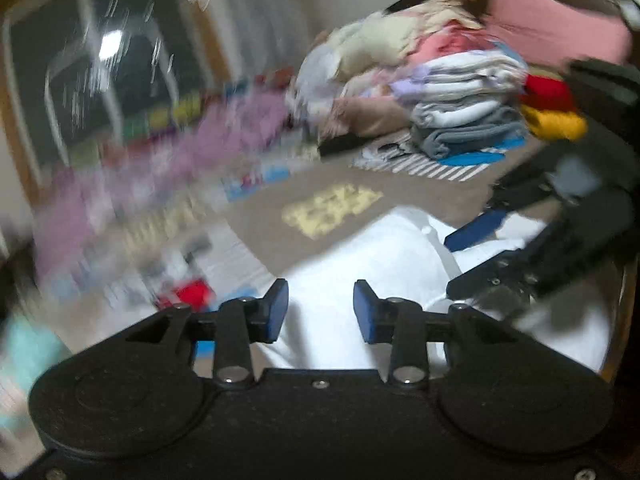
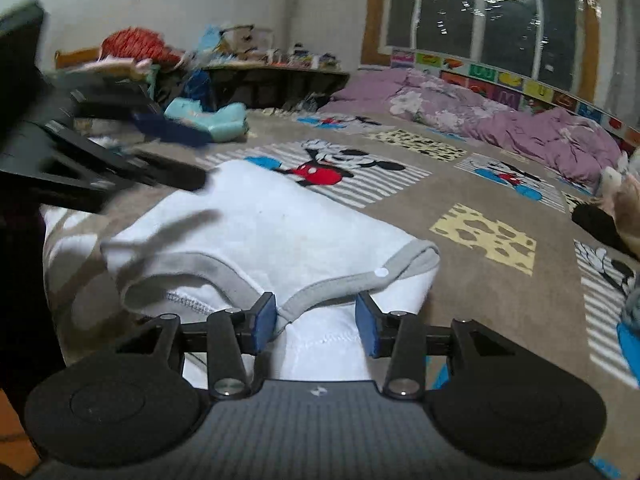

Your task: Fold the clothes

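The white garment (image 2: 280,228) with grey trim lies partly folded on the cartoon-print rug (image 2: 500,280), right in front of both grippers. In the right wrist view the right gripper (image 2: 316,322) hangs just over the near edge of it, blue pads (image 2: 264,322) spread wide with nothing pinched between them; the grey neckline and a small white snap sit just ahead of the pads. The left gripper (image 1: 320,310) is spread open too, over the white fabric (image 1: 380,260), gripping nothing. That view is pretty smeared with blur on its left side. From the left camera the right gripper (image 1: 492,244) shows up at the right edge, its fingers apart over the cloth. Behind it there's a stack of folded clothes (image 1: 468,112) on the rug, white, lilac and grey layers, with a looser pile (image 1: 380,44) beside it. A purple blanket (image 2: 500,116) lies bunched along the far side under the window (image 2: 480,8).
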